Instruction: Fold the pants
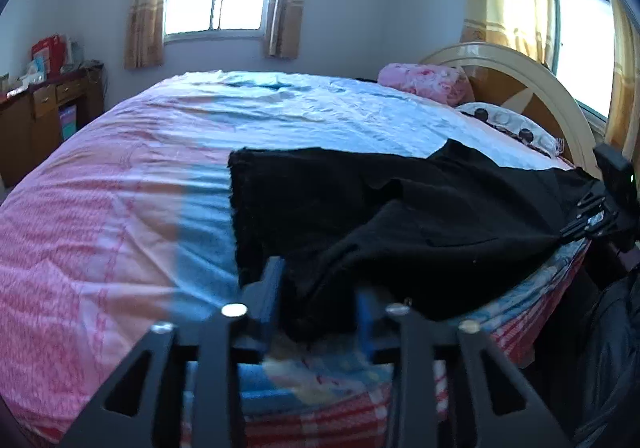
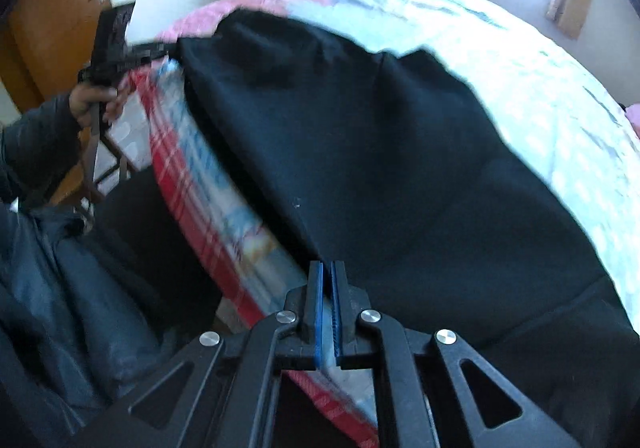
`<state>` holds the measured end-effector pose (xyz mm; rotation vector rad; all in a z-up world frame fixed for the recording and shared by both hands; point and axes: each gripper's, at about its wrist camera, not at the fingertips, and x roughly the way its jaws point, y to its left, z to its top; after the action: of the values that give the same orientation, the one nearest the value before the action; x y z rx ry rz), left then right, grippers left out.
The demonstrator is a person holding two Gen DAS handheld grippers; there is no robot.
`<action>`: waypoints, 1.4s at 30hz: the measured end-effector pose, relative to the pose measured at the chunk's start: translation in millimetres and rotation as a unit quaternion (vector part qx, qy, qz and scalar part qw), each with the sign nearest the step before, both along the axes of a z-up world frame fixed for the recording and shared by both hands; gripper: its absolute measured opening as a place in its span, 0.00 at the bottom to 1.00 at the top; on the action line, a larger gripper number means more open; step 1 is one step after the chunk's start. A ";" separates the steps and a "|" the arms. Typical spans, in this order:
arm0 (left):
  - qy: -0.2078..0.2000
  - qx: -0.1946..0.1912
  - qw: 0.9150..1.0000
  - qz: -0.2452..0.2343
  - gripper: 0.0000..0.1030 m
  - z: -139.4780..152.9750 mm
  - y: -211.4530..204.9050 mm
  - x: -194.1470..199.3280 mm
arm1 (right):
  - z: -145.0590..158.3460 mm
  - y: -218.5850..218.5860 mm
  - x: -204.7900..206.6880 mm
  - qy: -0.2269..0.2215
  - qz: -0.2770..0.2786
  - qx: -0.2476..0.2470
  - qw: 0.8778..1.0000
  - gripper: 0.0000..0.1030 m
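Black pants (image 1: 400, 208) lie along the near edge of the bed, one leg end flat towards the middle. My left gripper (image 1: 320, 296) has black cloth between its fingers at the leg end; the jaws stand fairly wide around the bunched cloth. My right gripper (image 2: 327, 288) is shut on the pants (image 2: 380, 168) at the waist end, by the bed edge. In the left wrist view the right gripper (image 1: 576, 228) pinches the pants at the far right. In the right wrist view the left gripper (image 2: 156, 48) holds the far leg end.
The bed (image 1: 120, 208) has a pink and blue cover with a checked sheet at its side (image 2: 192, 176). A pink pillow (image 1: 424, 82) and headboard (image 1: 520, 76) stand at the right. A wooden desk (image 1: 40, 116) is at the left. The person's dark jacket (image 2: 60, 268) is beside the bed.
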<state>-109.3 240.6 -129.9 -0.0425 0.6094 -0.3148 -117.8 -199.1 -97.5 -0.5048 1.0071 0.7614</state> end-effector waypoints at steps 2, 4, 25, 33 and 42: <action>0.000 0.022 1.000 0.012 0.65 0.6 0.3 -5.7 | -5.7 1.8 0.3 -0.013 0.004 -0.017 1.000 0.04; 0.008 0.041 0.999 0.011 0.65 -0.1 3.0 -11.9 | -9.6 4.5 1.4 -0.019 0.010 -0.027 0.999 0.04; 0.090 -0.147 0.982 0.082 0.71 -8.5 26.9 -17.1 | 7.9 19.9 -4.9 0.010 0.040 0.041 0.998 0.05; 0.133 -0.228 0.961 0.082 0.70 -21.4 27.8 -15.3 | 70.3 102.8 68.8 0.006 0.071 0.106 0.992 0.05; 0.135 -0.267 0.949 0.096 0.51 -27.9 22.3 4.3 | 47.5 269.0 121.8 -0.023 0.204 0.008 0.979 0.10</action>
<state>-105.0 262.9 -157.8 -0.6718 0.7707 -0.2785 4.0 70.0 -49.9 -0.7233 0.8622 1.1170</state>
